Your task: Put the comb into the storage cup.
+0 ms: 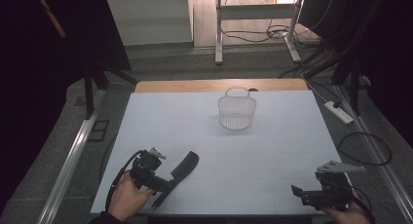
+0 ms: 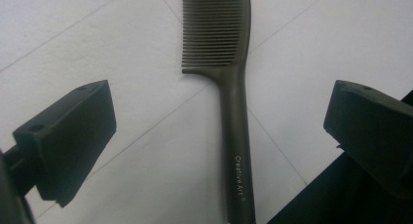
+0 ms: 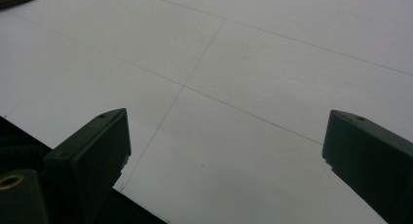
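A dark comb (image 1: 185, 164) lies flat on the white table (image 1: 243, 151) near the front left, teeth end away from the person. My left gripper (image 1: 165, 184) sits over its handle end, held by a hand. In the left gripper view the comb (image 2: 236, 112) lies between the wide-apart jaws of the left gripper (image 2: 219, 102), and neither pad touches it. At the front right corner my right gripper (image 1: 298, 192) points left over bare table. Its jaws (image 3: 226, 117) stand wide open with nothing between them.
A white mesh basket (image 1: 237, 118) with a handle stands upright near the far middle of the table. A wooden strip (image 1: 219, 85) runs along the far edge. On the floor to the right lie a power strip (image 1: 338, 112) and a looped cable (image 1: 365, 148).
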Tool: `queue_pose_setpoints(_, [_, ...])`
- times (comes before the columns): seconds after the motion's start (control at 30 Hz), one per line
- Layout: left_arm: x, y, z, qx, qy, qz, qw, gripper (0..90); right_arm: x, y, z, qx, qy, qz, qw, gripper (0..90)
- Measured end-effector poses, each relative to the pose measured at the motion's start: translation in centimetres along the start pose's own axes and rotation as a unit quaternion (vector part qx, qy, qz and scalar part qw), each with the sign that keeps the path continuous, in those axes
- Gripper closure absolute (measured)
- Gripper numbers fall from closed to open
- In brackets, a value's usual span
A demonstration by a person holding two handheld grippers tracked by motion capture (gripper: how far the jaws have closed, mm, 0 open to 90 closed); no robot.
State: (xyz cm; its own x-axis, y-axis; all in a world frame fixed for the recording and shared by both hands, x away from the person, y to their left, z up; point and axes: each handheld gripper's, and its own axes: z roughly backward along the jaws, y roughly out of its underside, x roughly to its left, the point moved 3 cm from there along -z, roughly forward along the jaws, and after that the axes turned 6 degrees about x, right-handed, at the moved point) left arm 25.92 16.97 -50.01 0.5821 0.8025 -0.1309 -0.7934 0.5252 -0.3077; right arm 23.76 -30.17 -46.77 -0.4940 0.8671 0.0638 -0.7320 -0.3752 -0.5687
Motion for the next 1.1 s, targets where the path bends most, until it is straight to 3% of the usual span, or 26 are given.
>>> queue_pose_setpoints(0.13, [0.1,0.0,-0.9,0.004,0.000,0.004,1.0000,0.0,0.0,0.0,0.0,0.001,0.000,0.000,1.0000,4.2])
queue_pose_setpoints(0.3, [-0.4,0.0,-2.6,0.038,-0.015,-0.009,0.9991,0.0,0.0,0.0,0.0,0.000,0.000,0.002,1.0000,4.2])
queue_pose_setpoints(0.47, [-0.5,-0.2,-3.7,0.058,-0.017,-0.006,0.9981,0.0,0.0,0.0,0.0,0.000,-0.001,0.003,1.0000,4.2])
queue_pose_setpoints(0.8, [-1.1,-0.2,-5.5,0.117,-0.034,-0.021,0.9923,0.0,0.1,0.0,0.0,0.000,-0.002,0.004,1.0000,4.2])
queue_pose_setpoints(1.1, [-1.3,-0.3,-5.5,0.119,-0.040,-0.019,0.9919,0.1,0.1,0.0,0.0,0.000,-0.002,0.004,1.0000,4.2])
